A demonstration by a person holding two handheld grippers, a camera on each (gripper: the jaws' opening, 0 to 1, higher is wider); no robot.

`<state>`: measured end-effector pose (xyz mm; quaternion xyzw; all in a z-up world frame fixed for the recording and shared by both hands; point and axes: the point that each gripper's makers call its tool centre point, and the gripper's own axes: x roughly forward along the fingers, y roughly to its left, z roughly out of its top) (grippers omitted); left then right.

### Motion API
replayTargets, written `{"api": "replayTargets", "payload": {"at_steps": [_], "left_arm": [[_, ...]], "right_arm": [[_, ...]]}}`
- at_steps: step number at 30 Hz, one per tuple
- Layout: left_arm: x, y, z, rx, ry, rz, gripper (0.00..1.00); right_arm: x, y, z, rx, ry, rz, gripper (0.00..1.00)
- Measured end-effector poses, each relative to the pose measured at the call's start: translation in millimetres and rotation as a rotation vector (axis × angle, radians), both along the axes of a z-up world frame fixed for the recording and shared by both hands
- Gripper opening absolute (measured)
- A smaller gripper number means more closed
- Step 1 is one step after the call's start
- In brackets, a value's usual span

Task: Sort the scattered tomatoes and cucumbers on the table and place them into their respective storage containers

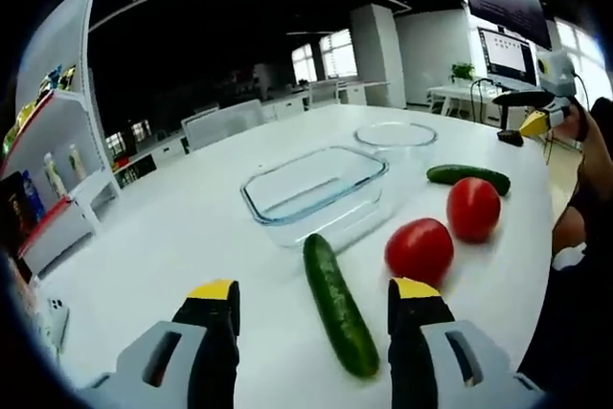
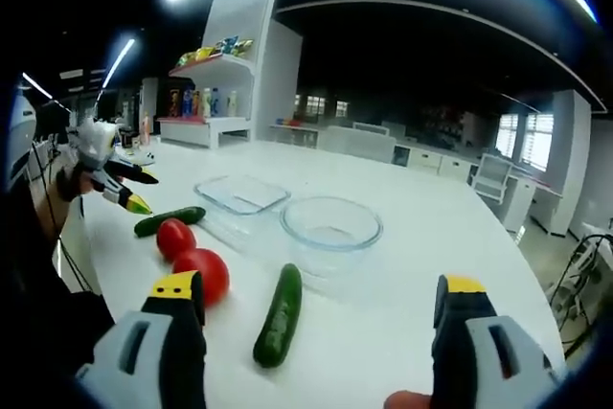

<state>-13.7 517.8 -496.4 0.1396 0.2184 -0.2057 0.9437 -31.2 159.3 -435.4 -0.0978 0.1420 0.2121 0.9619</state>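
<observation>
Hovering open left gripper (image 1: 313, 308) and right gripper (image 2: 321, 304), seemingly empty, above cucumber (image 1: 339, 305).

Shelf packages (image 2: 213, 47) too small to identify

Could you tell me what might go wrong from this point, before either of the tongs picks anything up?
1. The two tomatoes lie close together, so closing on one might nudge the other and set it rolling on the smooth table.
2. The near cucumber lies just beside the rectangular glass dish; the open left tongs could bump the glass.
3. The round glass bowl and the dish are both empty and unlabelled, so produce may be mis-sorted.
</observation>
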Motion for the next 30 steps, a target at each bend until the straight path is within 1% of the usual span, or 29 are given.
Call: {"api": "replayTargets", "payload": {"at_steps": [7,9,10,14,18,24,30], "left_arm": [[11.1,-8,-22.0,0.002,0.041,-0.017,0.52],[13.8,-10,-29.1,0.008,0.048,-0.022,0.49],[14.9,-10,-30.3,0.009,0.047,-0.022,0.45],[18.3,-14,-38.3,-0.004,0.073,-0.023,0.42],[19.5,-16,-41.2,-0.011,0.086,-0.029,0.35],[20.7,-22,-43.6,-0.027,0.103,-0.030,0.32],[20.8,-23,-44.4,-0.021,0.107,-0.030,0.31]], "right_arm": [[0,-1,2.1,-0.002,-0.004,-0.002,0.95],[0,-1,2.1,-0.006,-0.004,0.000,0.95],[-1,-1,1.9,-0.007,-0.004,0.002,0.95],[0,-1,1.6,-0.009,-0.002,0.003,0.95],[0,-2,2.1,-0.009,-0.004,0.001,0.95],[0,-1,-0.9,-0.009,0.002,0.004,0.95],[-2,-3,-1.6,-0.010,0.004,0.001,0.95]]}}
